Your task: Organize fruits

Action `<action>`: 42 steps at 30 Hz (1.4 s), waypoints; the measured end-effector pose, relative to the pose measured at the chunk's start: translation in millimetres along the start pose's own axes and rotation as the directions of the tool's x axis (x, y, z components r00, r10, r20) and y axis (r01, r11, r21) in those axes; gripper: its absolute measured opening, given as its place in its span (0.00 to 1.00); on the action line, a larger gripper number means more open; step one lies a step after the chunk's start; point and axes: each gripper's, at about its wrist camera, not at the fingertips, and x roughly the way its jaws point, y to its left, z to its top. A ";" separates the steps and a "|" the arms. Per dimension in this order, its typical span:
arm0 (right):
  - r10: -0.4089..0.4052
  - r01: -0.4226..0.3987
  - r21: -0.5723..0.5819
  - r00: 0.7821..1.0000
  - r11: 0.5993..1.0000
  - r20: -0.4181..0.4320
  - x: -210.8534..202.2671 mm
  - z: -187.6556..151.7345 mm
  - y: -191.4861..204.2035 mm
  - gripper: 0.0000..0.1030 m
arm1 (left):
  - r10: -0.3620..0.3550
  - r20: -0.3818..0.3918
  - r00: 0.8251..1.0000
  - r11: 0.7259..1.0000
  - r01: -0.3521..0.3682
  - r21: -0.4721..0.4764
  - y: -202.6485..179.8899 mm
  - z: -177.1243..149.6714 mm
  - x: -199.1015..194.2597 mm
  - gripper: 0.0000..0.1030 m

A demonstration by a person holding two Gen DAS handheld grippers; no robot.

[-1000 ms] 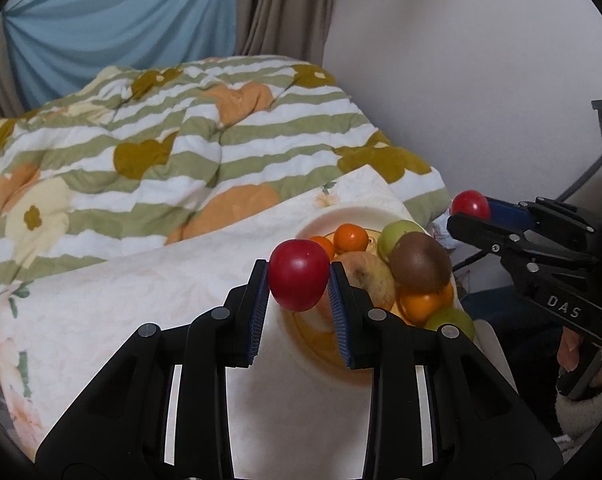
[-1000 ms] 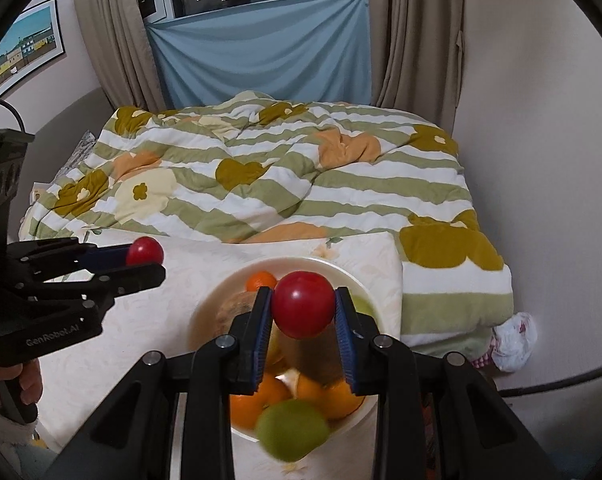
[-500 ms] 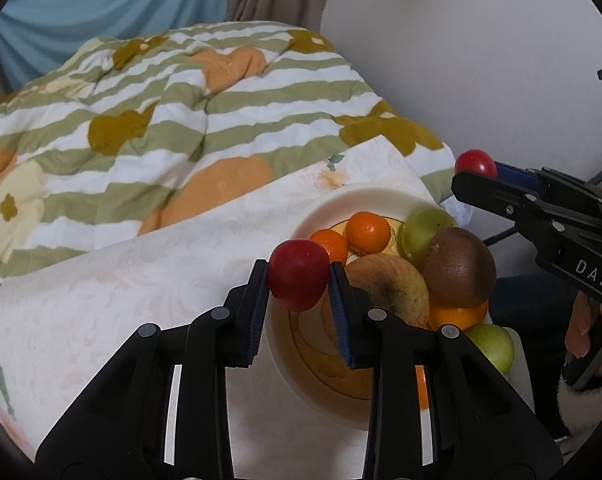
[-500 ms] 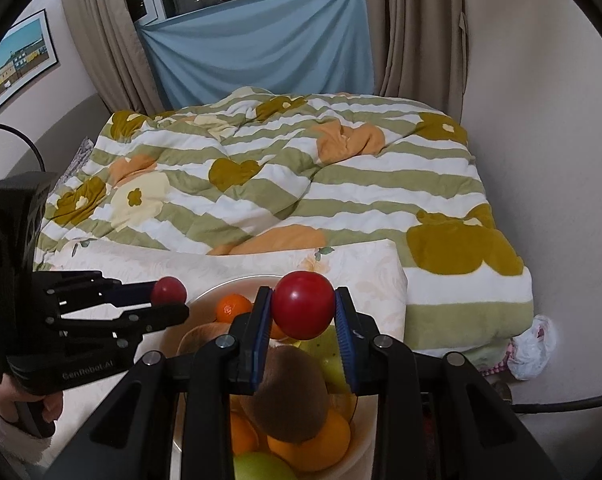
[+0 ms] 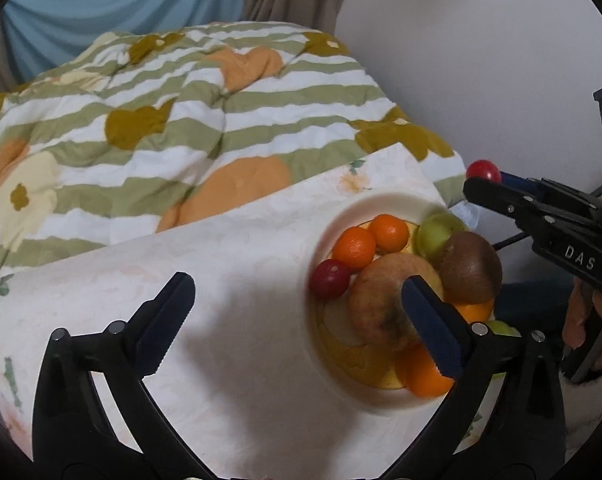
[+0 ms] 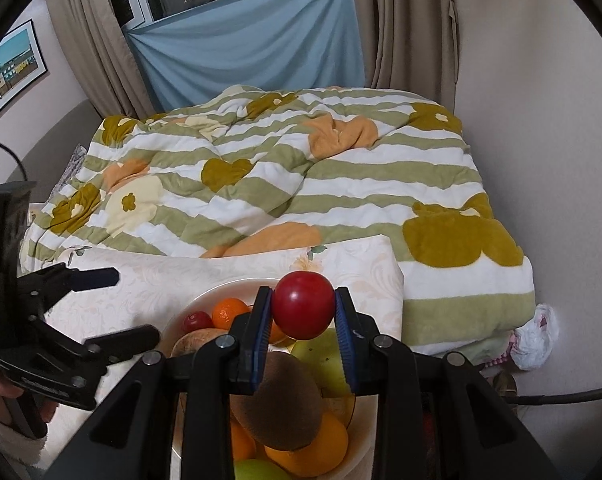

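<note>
Just released from left gripper (image 5: 297, 300), jaws now wide apart: small red round fruit (image 5: 329, 279) resting in cream bowl (image 5: 341, 384); right gripper (image 6: 303, 334) clamped on second red fruit (image 6: 303, 305), next to drop.

the left gripper (image 5: 297, 292) has its two fingers spread wide apart with nothing between the blue pads (image 5: 433, 328). in the right wrist view it shows at the near left, gripped from below by the person's left hand (image 6: 5, 396). the right gripper (image 6: 303, 312) has its fingers drawn close, pinching a red fruit (image 6: 303, 306) between the pads. the person's right hand (image 5: 585, 320) grips its handle at the near right.
</note>
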 end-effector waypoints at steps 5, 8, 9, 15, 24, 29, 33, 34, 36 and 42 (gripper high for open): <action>0.054 -0.056 -0.023 0.996 0.998 -0.065 10.9 4.8 -1.1 0.27 | 0.075 0.037 0.996 0.997 -0.075 -0.007 9.7 -7.8 -20.4 1.00; 0.068 -0.072 -0.031 0.991 0.997 -0.114 19.4 8.7 -1.8 0.27 | 0.152 0.061 0.987 0.988 -0.153 0.009 10.6 -14.1 -34.7 1.00; 0.072 -0.076 -0.032 0.990 0.997 -0.120 21.2 10.0 -2.7 0.27 | 0.171 0.065 0.983 0.985 -0.172 0.014 10.6 -15.8 -37.5 1.00; 0.106 -0.112 -0.027 0.983 0.993 -0.150 32.7 14.4 -2.8 0.27 | 0.271 0.086 0.959 0.962 -0.272 0.000 14.8 -25.7 -53.1 1.00; 0.126 -0.132 -0.017 0.975 0.991 -0.180 50.3 14.4 -7.8 0.27 | 0.269 0.077 0.960 0.961 -0.263 -0.081 26.9 -41.4 -55.5 1.00; 0.132 -0.134 0.001 0.974 0.991 -0.186 53.8 15.0 -10.0 0.28 | 0.258 0.076 0.963 0.964 -0.252 -0.081 23.9 -44.2 -56.0 1.00; 0.145 -0.144 0.016 0.975 0.989 -0.169 50.2 15.6 -12.7 0.68 | 0.266 0.077 0.961 0.963 -0.260 -0.073 20.7 -43.9 -57.1 1.00; 0.147 -0.146 0.021 0.976 0.989 -0.162 48.2 15.8 -14.0 0.72 | 0.262 0.078 0.962 0.964 -0.257 -0.074 20.5 -44.0 -57.6 1.00; 0.132 -0.130 0.020 0.980 0.991 -0.147 44.8 15.7 -13.8 0.81 | 0.255 0.080 0.964 0.966 -0.249 -0.074 20.0 -44.4 -58.5 1.00; 0.081 -0.081 0.010 0.992 0.997 -0.094 28.3 16.1 -9.5 0.82 | 0.253 0.092 0.963 0.966 -0.247 -0.074 21.3 -46.7 -67.5 1.00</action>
